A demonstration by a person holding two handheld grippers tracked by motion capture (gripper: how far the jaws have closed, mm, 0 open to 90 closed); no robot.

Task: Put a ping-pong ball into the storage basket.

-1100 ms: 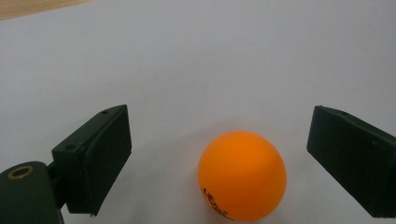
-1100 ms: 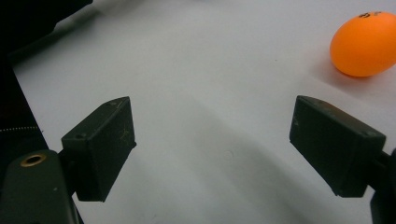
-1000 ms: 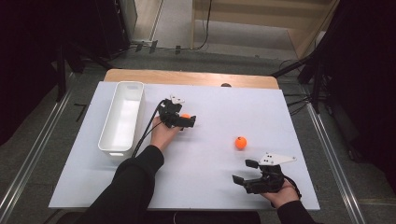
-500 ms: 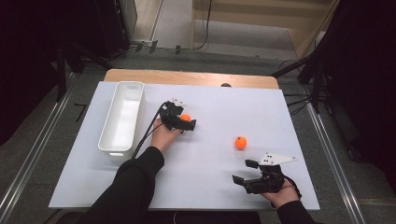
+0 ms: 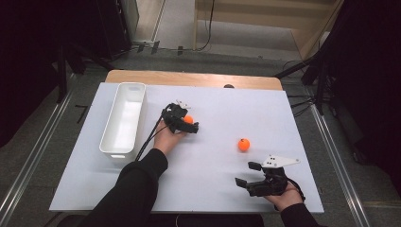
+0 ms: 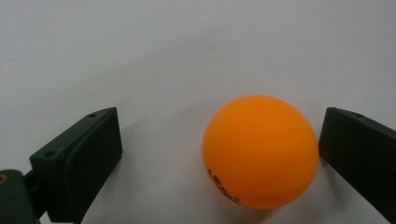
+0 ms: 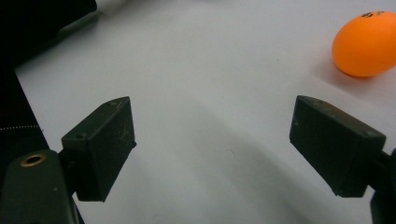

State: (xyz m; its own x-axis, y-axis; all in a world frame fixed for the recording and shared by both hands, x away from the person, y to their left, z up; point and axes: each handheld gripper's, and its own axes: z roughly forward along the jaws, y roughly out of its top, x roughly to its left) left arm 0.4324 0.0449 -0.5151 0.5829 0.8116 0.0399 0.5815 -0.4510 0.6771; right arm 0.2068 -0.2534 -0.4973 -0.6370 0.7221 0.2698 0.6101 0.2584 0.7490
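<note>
On the table [image 5: 208, 184] the tray [image 5: 124, 118] lies at nine o'clock. Just right of it, one ball [image 5: 188, 119] sits between the left hand-held gripper's [image 5: 185, 124] jaws (nearer one jaw). A second ball [image 5: 244, 144] lies toward four o'clock, the right hand-held gripper [image 5: 246, 175] at five.

Orange ball [image 6: 260, 151] with black print, on white table, between open jaws

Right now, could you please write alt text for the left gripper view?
An orange ball sits on the white table between the open jaws of the left gripper, close to the right jaw and apart from the left one. Black print shows low on the ball.
</note>
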